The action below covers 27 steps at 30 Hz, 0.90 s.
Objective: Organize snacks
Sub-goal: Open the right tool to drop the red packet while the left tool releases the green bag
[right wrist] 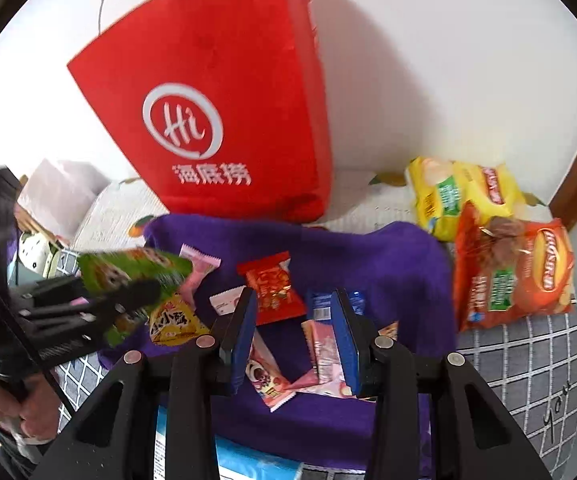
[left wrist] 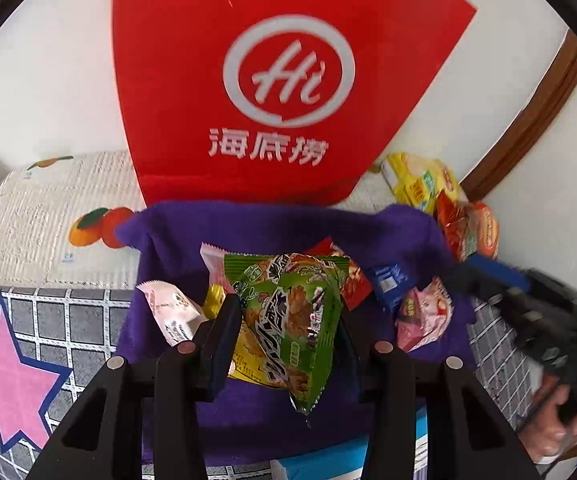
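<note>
Gripping a green packet point(left wrist: 292, 320) in the left gripper point(left wrist: 284, 320), pads clamped on its sides, lifted above the purple cloth point(left wrist: 248, 232). Hovering over that cloth at 6 o'clock in the right view, the right gripper point(right wrist: 296, 336), jaws apart and empty, a pink packet point(right wrist: 324, 356) lying between them untouched. Scattered beyond, from 9 to 12 o'clock on the cloth: yellow packet point(right wrist: 172, 322), red packet point(right wrist: 272, 288), blue packet point(right wrist: 354, 300). Farther, at 2 o'clock, off the cloth, yellow chips point(right wrist: 456, 196) and orange chips point(right wrist: 516, 272). Farthest, at 12 o'clock, a red bag point(right wrist: 224, 92) against the wall. Judging progress: early, with most snacks loose and only one picked up. Hidden: the bag's opening, so contents unknown; destination unclear. Blurred: the left gripper in the right view.
</note>
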Tool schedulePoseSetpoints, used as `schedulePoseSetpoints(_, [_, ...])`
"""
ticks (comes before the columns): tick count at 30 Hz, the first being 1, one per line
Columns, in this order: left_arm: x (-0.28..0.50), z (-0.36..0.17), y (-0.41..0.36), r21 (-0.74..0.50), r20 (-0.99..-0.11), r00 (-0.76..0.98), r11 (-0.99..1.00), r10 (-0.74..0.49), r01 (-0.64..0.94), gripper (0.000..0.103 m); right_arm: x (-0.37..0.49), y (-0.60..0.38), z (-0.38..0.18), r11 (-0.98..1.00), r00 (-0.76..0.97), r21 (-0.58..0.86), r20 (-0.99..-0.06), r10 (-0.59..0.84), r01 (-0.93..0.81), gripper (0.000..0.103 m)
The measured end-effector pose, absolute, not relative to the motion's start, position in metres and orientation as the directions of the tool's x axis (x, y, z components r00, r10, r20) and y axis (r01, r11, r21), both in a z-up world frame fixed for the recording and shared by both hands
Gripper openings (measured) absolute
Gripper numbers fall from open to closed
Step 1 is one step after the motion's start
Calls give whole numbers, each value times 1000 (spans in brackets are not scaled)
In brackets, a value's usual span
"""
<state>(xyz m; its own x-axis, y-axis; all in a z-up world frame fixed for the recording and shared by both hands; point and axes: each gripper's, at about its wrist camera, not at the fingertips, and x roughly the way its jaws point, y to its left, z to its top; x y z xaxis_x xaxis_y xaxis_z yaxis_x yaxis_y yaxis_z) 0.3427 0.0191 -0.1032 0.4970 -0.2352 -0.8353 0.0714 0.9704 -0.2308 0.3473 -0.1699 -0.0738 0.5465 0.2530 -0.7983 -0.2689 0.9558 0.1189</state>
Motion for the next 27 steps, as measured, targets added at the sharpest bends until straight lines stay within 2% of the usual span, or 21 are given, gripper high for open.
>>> schedulePoseSetpoints(3, [345, -113, 14, -192, -862, 468, 980, -195, 53, 42, 345, -176, -67, 956, 560, 132, -786, 262, -262, 39])
schedulePoseSetpoints(7, [348, -123, 13, -198, -879, 435, 979, -197, 42, 42, 343, -177, -62, 955, 571, 132, -776, 266, -266, 39])
schedulePoseSetpoints(23, [353, -126, 13, -188, -888, 420, 981, -187, 41, 44, 343, -177, -62, 951, 561, 155, -778, 284, -267, 39])
schedulePoseSetpoints(27, [350, -116, 14, -187, -869, 456, 981, -193, 60, 54, 341, -176, -61, 944, 557, 168, -772, 305, -283, 39])
